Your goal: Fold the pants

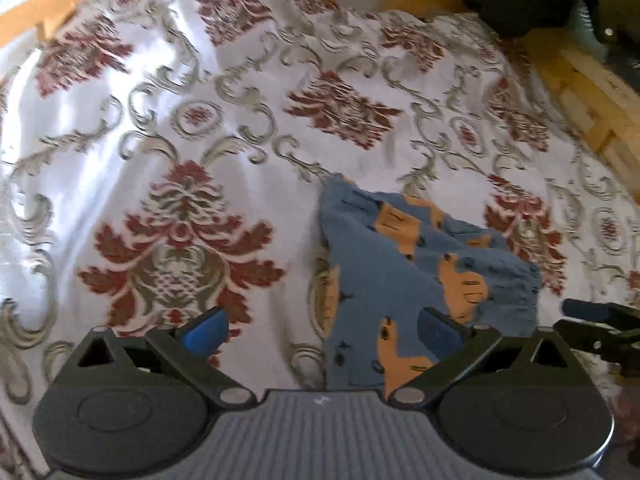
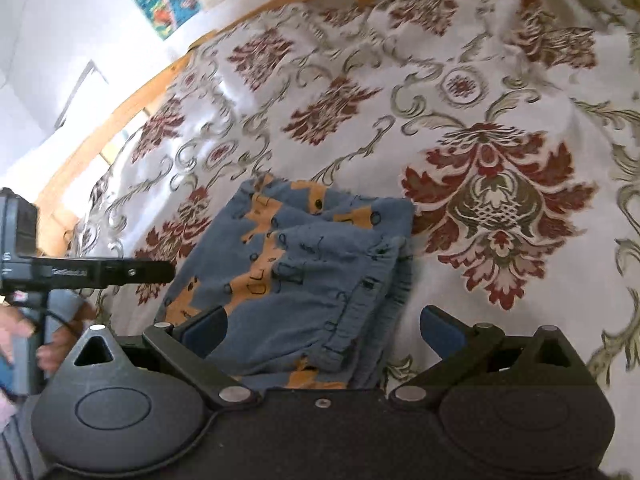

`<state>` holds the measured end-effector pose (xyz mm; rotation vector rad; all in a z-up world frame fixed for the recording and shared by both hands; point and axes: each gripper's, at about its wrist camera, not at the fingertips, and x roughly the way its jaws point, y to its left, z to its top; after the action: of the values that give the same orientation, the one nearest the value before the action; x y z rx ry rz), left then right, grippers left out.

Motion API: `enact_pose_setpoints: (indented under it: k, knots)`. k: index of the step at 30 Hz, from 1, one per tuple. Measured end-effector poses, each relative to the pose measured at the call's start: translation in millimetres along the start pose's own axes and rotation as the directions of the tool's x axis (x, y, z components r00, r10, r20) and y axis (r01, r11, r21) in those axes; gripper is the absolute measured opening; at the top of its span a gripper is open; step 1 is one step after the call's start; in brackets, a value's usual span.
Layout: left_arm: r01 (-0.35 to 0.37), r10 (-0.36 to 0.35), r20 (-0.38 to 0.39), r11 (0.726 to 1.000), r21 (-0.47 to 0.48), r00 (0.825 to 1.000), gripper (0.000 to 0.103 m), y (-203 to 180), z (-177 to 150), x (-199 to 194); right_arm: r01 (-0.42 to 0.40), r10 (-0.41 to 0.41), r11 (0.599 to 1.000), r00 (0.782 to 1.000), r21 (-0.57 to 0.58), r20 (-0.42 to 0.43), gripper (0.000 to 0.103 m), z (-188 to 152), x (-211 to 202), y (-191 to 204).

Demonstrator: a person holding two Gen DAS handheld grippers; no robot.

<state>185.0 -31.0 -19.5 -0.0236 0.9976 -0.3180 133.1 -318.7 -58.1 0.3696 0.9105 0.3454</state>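
Lying folded on the patterned bedspread, well inside its wooden-framed edges, the blue pants are resting free as the left gripper and right gripper are hovering wide open.

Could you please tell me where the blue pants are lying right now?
The pants lie folded on the patterned bedspread, just ahead of the open right gripper; in the left wrist view they sit right of centre.
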Motion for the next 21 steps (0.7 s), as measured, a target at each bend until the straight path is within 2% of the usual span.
enact_pose_setpoints:
  k: [4,11,19,21]
  knots:
    - [0.084,-0.084,0.011,0.996,0.020,0.996,0.103,4.7,-2.3,18.7,-0.069,0.071,0.995,0.997,0.078,-0.021,0.102,7.5,11.3,-19.8]
    - [0.103,-0.103,-0.005,0.982,0.155,0.995,0.103,-5.2,-1.2,46.8,-0.051,0.054,0.996,0.998,0.072,-0.038,0.102,10.6,24.4,-28.9]
    - [0.169,-0.167,-0.025,0.976,0.135,0.986,0.103,11.6,4.2,59.0,-0.128,0.135,0.978,0.990,0.167,-0.028,0.102,10.3,27.5,-41.1]
    - [0.186,-0.184,-0.029,0.976,0.114,0.982,0.103,16.9,6.3,58.8,-0.129,0.133,0.977,0.991,0.168,-0.013,0.102,9.5,27.8,-40.0]
